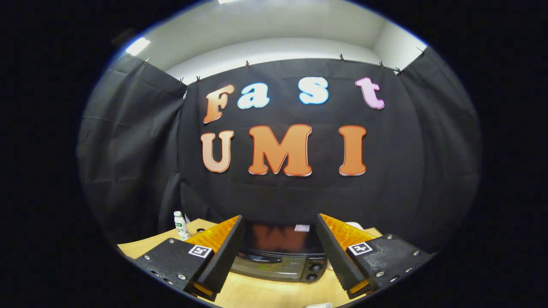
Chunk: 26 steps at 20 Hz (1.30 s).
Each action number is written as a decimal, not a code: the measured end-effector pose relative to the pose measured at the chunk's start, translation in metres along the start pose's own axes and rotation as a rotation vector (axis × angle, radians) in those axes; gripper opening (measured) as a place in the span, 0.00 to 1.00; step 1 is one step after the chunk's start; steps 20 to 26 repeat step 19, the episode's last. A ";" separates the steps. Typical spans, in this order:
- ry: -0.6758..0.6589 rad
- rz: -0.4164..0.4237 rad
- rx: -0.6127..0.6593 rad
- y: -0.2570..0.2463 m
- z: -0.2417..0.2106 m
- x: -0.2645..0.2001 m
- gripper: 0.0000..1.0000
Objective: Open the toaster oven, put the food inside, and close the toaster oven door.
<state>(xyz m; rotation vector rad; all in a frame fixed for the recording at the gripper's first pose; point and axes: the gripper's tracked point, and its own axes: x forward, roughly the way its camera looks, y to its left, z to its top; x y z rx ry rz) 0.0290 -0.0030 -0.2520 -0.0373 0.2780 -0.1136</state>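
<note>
— Gripper (280, 250) first: how does it stand right now?

— Fingers (222, 252) spread wide apart, nothing pinched between them. They hang above the table (265, 293), and neither one touches a thing.

— And the toaster oven?

— Toaster oven (280, 256) sits on the table just ahead of the fingers, framed in the gap between them. Its dark top faces up toward the camera, shiny enough to throw back a reddish glow, with a small pale sticker (302, 228) near the back edge.

— Door open or closed?

— Closed, by the look of it. The glass door (263, 266) is up against the front, with a dark handle (261, 258) running along its upper edge. Two round knobs (316, 267) sit one above the other at the right end of the front panel.

— Any food in sight?

— A sliver of something pale (319, 305) lies on the table nearest the camera; what it is, nobody could say from here. Another pale bit (354, 224) peeks out behind the right finger, too hidden to name.

— Anything else on that table?

— A small white bottle (181, 225) stands upright at the far left corner, beyond the left finger and well apart from the oven. Behind it all hangs the black cloth wall (128, 162), clipped up along the top, with a pale ceiling (265, 25) above it.
</note>
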 end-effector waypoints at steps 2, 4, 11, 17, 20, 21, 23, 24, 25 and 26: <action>-0.031 0.002 -0.013 -0.005 0.030 -0.014 0.99; -0.056 0.006 -0.015 -0.008 0.055 -0.026 1.00; -0.151 0.055 -0.021 -0.014 0.121 -0.064 1.00; -0.220 0.059 -0.045 -0.025 0.163 -0.088 1.00; -0.231 0.071 -0.052 -0.026 0.171 -0.097 1.00; -0.231 0.071 -0.052 -0.026 0.171 -0.097 1.00; -0.231 0.071 -0.052 -0.026 0.171 -0.097 1.00; -0.231 0.071 -0.052 -0.026 0.171 -0.097 1.00; -0.231 0.071 -0.052 -0.026 0.171 -0.097 1.00; -0.231 0.071 -0.052 -0.026 0.171 -0.097 1.00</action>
